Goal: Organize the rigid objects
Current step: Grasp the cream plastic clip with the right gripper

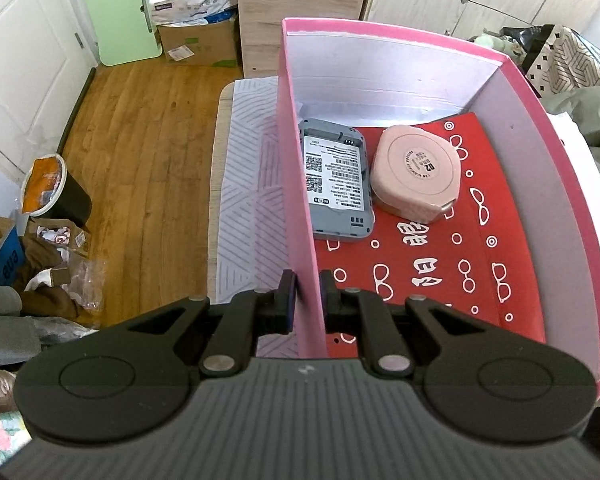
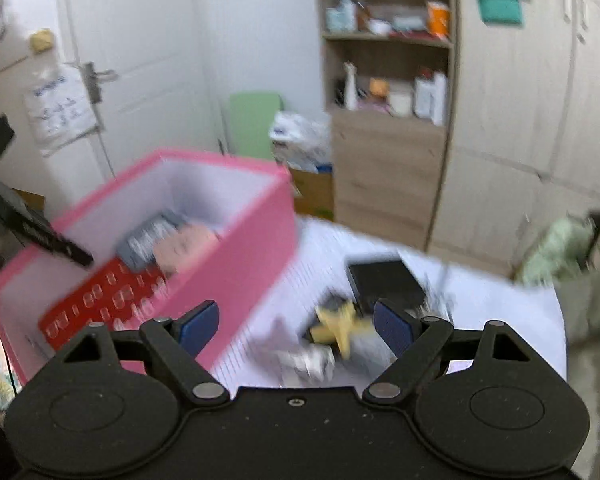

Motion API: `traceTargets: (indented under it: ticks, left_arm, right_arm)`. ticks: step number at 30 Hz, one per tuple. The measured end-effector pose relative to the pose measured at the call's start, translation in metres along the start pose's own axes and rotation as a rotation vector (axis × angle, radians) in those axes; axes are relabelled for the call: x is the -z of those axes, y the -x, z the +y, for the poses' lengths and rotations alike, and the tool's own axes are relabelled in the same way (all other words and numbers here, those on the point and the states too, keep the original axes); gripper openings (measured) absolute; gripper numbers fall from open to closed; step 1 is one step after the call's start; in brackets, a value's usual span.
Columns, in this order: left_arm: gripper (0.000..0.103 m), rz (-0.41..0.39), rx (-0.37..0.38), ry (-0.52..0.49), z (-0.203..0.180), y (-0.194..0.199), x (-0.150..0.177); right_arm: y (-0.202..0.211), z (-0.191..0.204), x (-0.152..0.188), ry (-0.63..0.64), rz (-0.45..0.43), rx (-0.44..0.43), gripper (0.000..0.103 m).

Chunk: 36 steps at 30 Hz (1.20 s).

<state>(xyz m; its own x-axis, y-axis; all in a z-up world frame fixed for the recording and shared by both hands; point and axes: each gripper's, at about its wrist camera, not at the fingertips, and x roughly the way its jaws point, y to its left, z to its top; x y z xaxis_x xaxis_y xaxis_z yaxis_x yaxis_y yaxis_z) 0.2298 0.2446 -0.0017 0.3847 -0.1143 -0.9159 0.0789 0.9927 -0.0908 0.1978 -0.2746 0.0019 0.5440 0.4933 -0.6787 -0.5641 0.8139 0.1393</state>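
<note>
The left tongs [image 1: 307, 292] pinch the pink box's [image 1: 420, 52] left wall, one finger inside, one outside. A thin card wall could buckle or slip from that grip, tilting the box and sliding its load. The right tongs [image 2: 296, 326] hang spread and empty over the worktop [image 2: 496, 300]; the blur there risks a mis-aimed grab. Inside the box, toward 12 o'clock: one grey device [image 1: 336, 180], one pink case [image 1: 416, 174], touching. On the worktop: one black slab [image 2: 386, 282], one yellowish thing [image 2: 340, 324] (others too blurred to count).
</note>
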Motion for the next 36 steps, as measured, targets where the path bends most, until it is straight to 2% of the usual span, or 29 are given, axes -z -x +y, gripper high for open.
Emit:
traceTargets:
  ticks: [4,10,14,20,21,22,25,29,31,36]
  left_arm:
    - [0.011,0.007,-0.017,-0.002,-0.003,0.000,-0.002]
    - [0.011,0.007,-0.036,0.006,-0.006,0.001,-0.001]
    - [0.011,0.009,-0.037,0.020,-0.006,0.002,-0.002]
    - [0.011,0.011,-0.044,0.022,-0.006,0.002,-0.003]
    - [0.011,0.011,-0.046,0.022,-0.007,0.002,-0.003]
    - [0.011,0.012,-0.048,0.022,-0.007,0.002,-0.003]
    - [0.011,0.010,-0.051,0.022,-0.008,0.002,-0.003]
    - [0.011,0.009,-0.050,0.027,-0.008,0.003,-0.003]
    - [0.011,0.008,-0.051,0.028,-0.008,0.003,-0.003]
    - [0.011,0.009,-0.052,0.029,-0.008,0.004,-0.003]
  right_arm:
    - [-0.007,-0.007,0.025,-0.031,0.097,0.004,0.088]
    - [-0.021,-0.005,0.046,-0.059,0.171,0.010,0.088]
    - [-0.019,0.000,0.056,-0.010,0.169,0.083,0.089]
    - [-0.010,-0.018,0.063,-0.058,0.146,0.115,0.088]
    - [-0.011,-0.021,0.063,-0.069,0.144,0.107,0.082]
    - [-0.012,-0.024,0.064,-0.084,0.147,0.089,0.071]
    - [-0.019,-0.030,0.065,-0.126,0.156,0.029,0.057]
    - [-0.023,-0.030,0.063,-0.121,0.153,0.031,0.059]
    - [-0.025,-0.030,0.063,-0.120,0.156,0.044,0.070]
    - [-0.032,-0.030,0.064,-0.113,0.134,0.039,0.071]
